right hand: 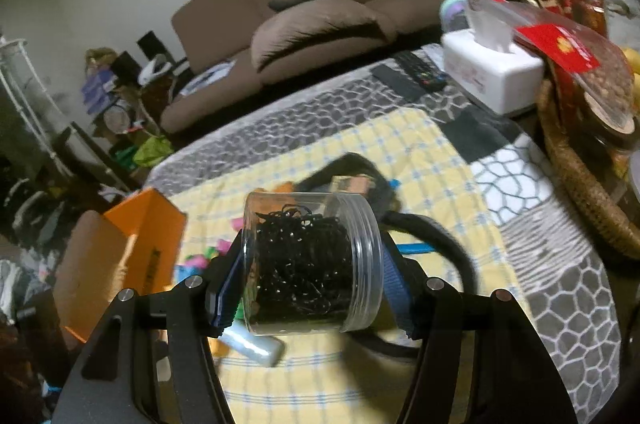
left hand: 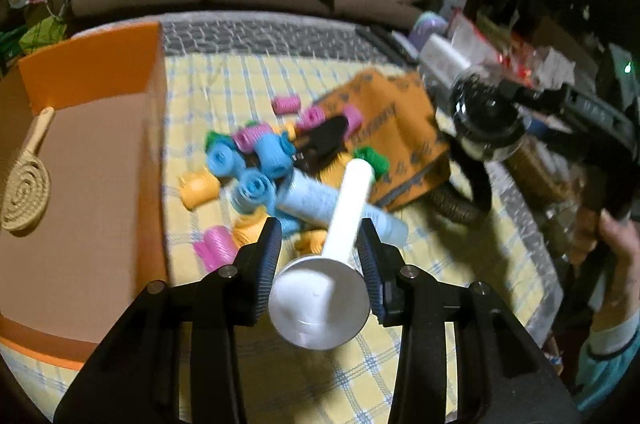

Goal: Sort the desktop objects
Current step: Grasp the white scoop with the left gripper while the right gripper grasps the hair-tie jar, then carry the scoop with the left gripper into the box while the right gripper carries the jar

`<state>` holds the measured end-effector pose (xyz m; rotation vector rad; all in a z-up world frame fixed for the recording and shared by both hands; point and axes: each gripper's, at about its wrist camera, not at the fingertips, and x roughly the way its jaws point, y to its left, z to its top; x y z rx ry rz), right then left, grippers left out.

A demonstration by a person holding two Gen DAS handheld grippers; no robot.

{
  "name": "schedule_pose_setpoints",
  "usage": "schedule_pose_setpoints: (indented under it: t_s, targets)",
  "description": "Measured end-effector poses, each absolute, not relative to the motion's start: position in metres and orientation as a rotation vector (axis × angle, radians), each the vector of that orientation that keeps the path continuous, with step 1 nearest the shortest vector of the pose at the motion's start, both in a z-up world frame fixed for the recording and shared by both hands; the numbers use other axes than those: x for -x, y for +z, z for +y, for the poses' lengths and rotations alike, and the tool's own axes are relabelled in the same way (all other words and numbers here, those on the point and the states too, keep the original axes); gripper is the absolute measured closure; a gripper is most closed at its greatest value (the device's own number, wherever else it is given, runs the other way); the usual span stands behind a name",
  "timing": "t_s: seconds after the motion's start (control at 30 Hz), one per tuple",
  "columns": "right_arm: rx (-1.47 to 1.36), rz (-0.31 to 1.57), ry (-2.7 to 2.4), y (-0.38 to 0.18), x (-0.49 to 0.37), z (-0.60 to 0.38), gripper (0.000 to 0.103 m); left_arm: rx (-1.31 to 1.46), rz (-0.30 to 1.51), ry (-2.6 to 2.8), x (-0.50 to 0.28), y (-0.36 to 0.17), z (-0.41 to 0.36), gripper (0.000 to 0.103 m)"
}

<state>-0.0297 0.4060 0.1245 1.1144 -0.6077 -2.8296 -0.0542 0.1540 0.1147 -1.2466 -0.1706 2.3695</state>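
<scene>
My left gripper point(left hand: 318, 230) is shut on a white tube point(left hand: 344, 212) with a round silver cap point(left hand: 319, 304), held tilted above the pile. Below it, on the yellow checked cloth point(left hand: 224, 79), lie several blue, pink, orange and green hair rollers point(left hand: 260, 151) and a pale blue tube point(left hand: 316, 201). My right gripper point(right hand: 312, 244) is shut on a clear plastic jar point(right hand: 308, 264) full of black hair ties, which lies sideways between the blue pads. In the left wrist view that jar point(left hand: 484, 119) hangs at the right.
An open orange box point(left hand: 92, 151) at the left holds a beige round brush point(left hand: 24, 191). An orange pouch point(left hand: 394, 127) lies behind the rollers. A tissue box point(right hand: 492, 71), remotes point(right hand: 420, 71) and a wicker basket point(right hand: 580, 191) crowd the far right. A hand point(left hand: 618, 244) grips the right tool.
</scene>
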Motion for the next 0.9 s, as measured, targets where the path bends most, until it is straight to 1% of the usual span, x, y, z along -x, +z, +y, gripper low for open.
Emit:
schedule_pose_setpoints:
  t_s: [0.07,0.1,0.27,0.47,0.6,0.63,0.77,0.83,0.9]
  targets:
    - [-1.093,-0.603,-2.815,0.129,0.031,0.395,0.040,1.219,-0.205,2.383,0.056,0.124,0.142,0.073]
    - [-1.082,-0.601,-2.806,0.132,0.033,0.389,0.040,1.209,-0.220,2.388,0.057,0.128,0.137,0.079]
    - [-1.031,-0.584,-2.743,0.142,0.043,0.351,0.040,1.177,-0.310,2.418,0.063,0.138,0.106,0.079]
    - [-1.018,-0.537,-2.657,0.143,0.062,0.295,0.040,1.190,-0.374,2.415,0.069,0.137,0.075,0.080]
    - [-1.025,-0.515,-2.638,0.141,0.071,0.269,0.040,1.223,-0.277,2.392,0.060,0.128,0.086,0.079]
    - [-1.029,-0.516,-2.636,0.140,0.073,0.266,0.040,1.231,-0.242,2.378,0.057,0.125,0.093,0.076]
    - [-1.047,-0.526,-2.639,0.135,0.077,0.262,0.040,1.233,-0.061,2.349,0.044,0.115,0.124,0.069]
    - [-1.054,-0.536,-2.643,0.133,0.074,0.265,0.040,1.225,0.034,2.353,0.039,0.110,0.138,0.063]
    - [-1.057,-0.541,-2.649,0.132,0.073,0.269,0.040,1.234,0.092,2.355,0.038,0.105,0.146,0.062]
